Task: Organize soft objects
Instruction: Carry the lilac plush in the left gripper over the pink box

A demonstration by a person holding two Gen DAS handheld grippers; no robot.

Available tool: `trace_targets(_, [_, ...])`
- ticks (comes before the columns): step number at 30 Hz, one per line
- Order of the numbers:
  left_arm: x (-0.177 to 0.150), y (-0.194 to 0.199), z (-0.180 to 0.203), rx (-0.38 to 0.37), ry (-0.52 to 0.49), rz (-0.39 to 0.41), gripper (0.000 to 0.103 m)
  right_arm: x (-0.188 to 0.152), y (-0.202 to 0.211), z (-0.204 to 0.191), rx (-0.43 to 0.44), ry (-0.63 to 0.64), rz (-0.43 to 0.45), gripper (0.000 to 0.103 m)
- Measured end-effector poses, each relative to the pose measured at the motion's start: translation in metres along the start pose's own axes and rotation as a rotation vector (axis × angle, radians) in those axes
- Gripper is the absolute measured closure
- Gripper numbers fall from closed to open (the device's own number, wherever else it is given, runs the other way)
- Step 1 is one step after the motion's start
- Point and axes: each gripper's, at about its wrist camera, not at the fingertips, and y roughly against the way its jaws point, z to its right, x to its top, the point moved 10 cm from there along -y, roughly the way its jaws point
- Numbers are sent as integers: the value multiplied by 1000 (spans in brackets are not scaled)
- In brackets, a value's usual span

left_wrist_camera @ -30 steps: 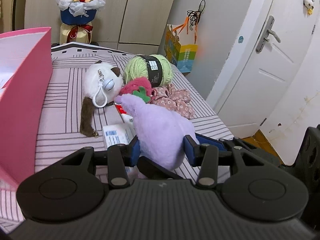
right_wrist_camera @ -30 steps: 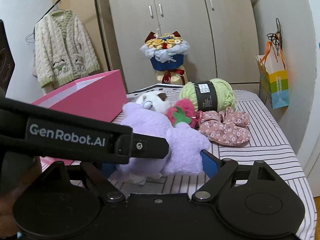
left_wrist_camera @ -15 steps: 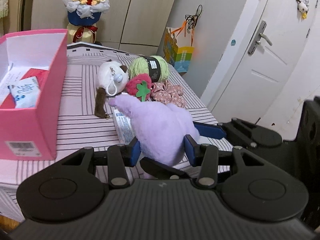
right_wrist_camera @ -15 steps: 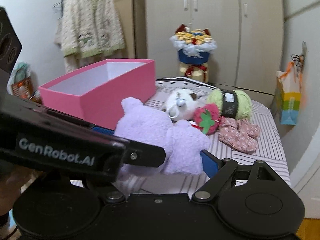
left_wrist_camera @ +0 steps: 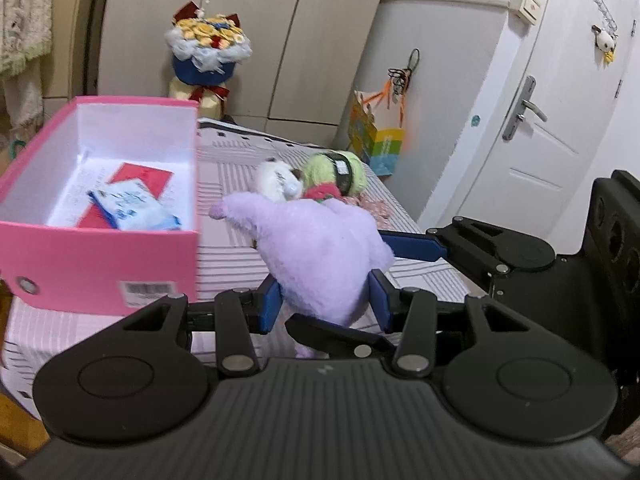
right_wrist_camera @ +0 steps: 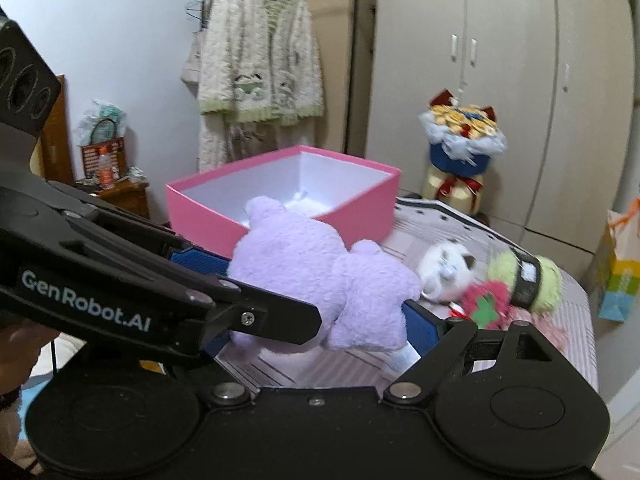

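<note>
Purple plush toy (left_wrist_camera: 320, 256) at frame centre, clamped by both left gripper (left_wrist_camera: 324, 304) and right gripper (right_wrist_camera: 316, 300); pink box (left_wrist_camera: 100, 256) at left.

Box (left_wrist_camera: 100, 264) top open; packet (left_wrist_camera: 132, 210) and red card (left_wrist_camera: 148, 176) occupy part of the floor. Bare striped surface (left_wrist_camera: 228, 248) between box and toy pile (left_wrist_camera: 320, 180).

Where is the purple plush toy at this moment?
The purple plush toy is clamped between both grippers, lifted above the striped table, just right of the pink box in the left wrist view.
</note>
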Motion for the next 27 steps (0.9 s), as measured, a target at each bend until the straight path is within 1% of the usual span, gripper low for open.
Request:
trace_targets(5, [18, 18, -21, 49, -31, 16, 58, 28, -13, -15, 67, 59, 53, 13])
trace_targets(9, [37, 25, -42, 88, -15, 23, 58, 53, -30, -26, 108, 80, 77, 13])
trace_targets(12, [47, 25, -63, 111, 4, 26, 58, 67, -51, -31, 141, 95, 80, 13])
trace_targets(14, [54, 20, -79, 125, 24, 21, 58, 72, -67, -30, 163, 72, 84, 13])
trace_targets(17, [64, 8, -105, 146, 58, 3, 58, 79, -95, -30, 199, 29, 60, 13])
trace_targets(20, [74, -3, -130, 153, 93, -15, 58, 87, -119, -33, 217, 38, 35, 13])
trace_targets(24, [82, -20, -162, 155, 150, -45, 58, 99, -155, -35, 244, 68, -33, 13])
trace_targets(27, [87, -37, -186, 149, 212, -71, 58, 104, -181, -31, 253, 83, -96, 13])
